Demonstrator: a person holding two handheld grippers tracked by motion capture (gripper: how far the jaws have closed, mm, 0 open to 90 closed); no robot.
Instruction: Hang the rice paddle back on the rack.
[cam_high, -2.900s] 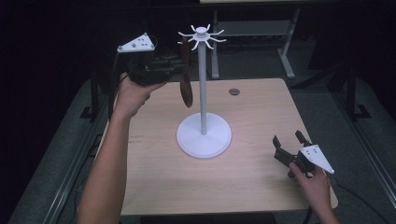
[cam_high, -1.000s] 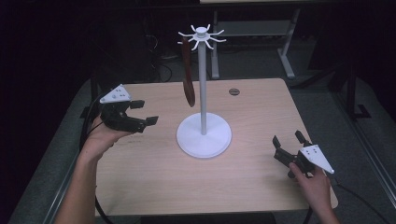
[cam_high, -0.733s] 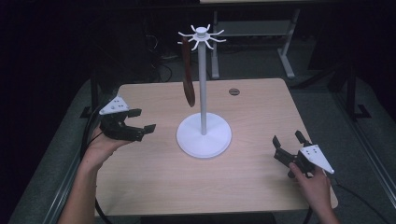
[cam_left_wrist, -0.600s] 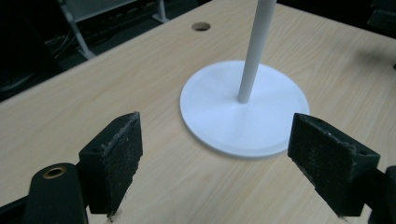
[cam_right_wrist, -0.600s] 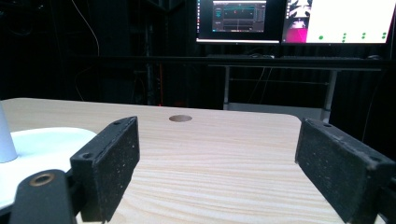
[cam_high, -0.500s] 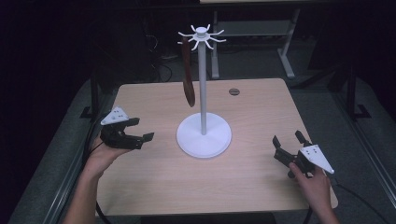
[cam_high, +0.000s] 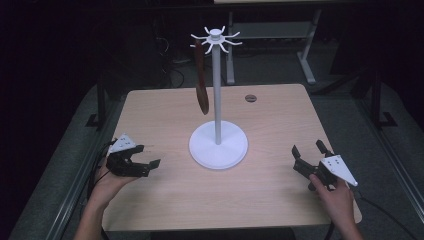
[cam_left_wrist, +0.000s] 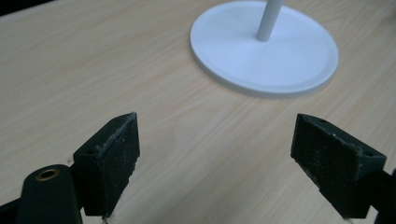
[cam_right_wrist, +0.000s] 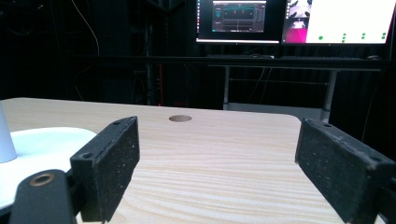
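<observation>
Brown spatula (cam_high: 201, 82) hangs off a hook of the white stand (cam_high: 218, 145) at upper centre, so I'd settle the empty, wide-open left gripper (cam_high: 142, 166) at lower left, clear of the base, right gripper (cam_high: 306, 159) gaping too.

**Left gripper pulls back from the stand**

The left gripper (cam_high: 145, 163) has left the brown spatula (cam_high: 201, 92) hanging on the white stand (cam_high: 217, 90), dropped low and drawn to the worktop's (cam_high: 270, 125) near-left edge, fingers (cam_left_wrist: 109, 161) spread empty.
</observation>
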